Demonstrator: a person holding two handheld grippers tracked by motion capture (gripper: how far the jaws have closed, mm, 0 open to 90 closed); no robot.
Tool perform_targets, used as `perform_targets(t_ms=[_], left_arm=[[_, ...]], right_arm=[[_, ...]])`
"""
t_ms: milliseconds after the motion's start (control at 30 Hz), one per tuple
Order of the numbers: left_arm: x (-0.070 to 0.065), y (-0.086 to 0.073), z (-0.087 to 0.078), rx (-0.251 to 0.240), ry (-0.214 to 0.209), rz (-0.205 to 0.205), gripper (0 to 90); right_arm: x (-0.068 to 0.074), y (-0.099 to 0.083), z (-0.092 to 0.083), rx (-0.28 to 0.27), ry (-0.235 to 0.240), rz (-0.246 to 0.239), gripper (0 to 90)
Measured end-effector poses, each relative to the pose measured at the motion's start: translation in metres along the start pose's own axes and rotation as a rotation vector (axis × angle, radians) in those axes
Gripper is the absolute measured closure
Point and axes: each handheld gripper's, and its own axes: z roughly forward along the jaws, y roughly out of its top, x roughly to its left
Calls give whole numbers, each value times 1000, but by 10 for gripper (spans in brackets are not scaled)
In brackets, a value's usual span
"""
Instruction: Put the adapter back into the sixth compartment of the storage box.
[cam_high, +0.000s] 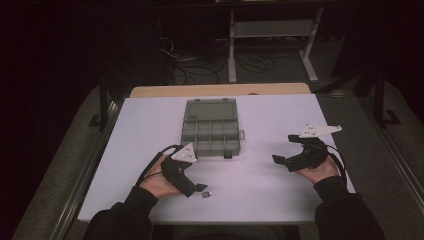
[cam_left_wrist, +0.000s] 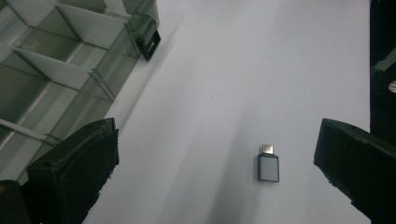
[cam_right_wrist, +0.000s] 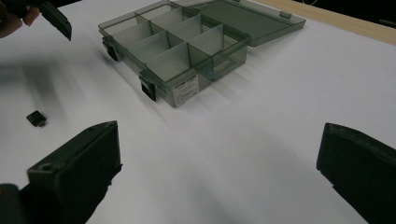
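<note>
1. The white tabletop (cam_high: 260, 195) carried a smoky-grey clear plastic compartment box (cam_high: 210, 127), lid open.
2. Both the left gripper (cam_high: 198, 189) and the right gripper (cam_high: 281, 143) had their jaws released, empty.
3. A small black-and-silver adapter plug (cam_left_wrist: 268, 165) lay between the left jaws, near the box; a pickup seemed next, needing a descent and clench.

Dim overall; the white surface (cam_high: 260, 190) is the brightest area, the room beyond in the upper frame nearly black. Soft streaked shadows fall beside the compartment box (cam_right_wrist: 187, 51). Near tongs appear blurred and large at the lower corners.
</note>
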Motion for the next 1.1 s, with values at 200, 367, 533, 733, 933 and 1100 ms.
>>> perform_targets(t_ms=[200,367,533,733,933,1100], left_arm=[[-4,-1,8,34,-17,13,0],[-7,-1,12,52,-28,22,0],[-12,-2,16,76,-45,33,0],[-15,-2,19,96,-50,45,4],[-19,-3,22,122,-70,56,5],[-22,-5,25,155,-87,73,59]], right_arm=[[0,0,1,5,4,-2,0],[1,0,2,12,6,-3,0],[1,0,2,19,8,-10,0],[2,0,2,20,9,-11,0],[2,0,2,24,10,-10,0],[3,-1,3,29,13,-12,0]])
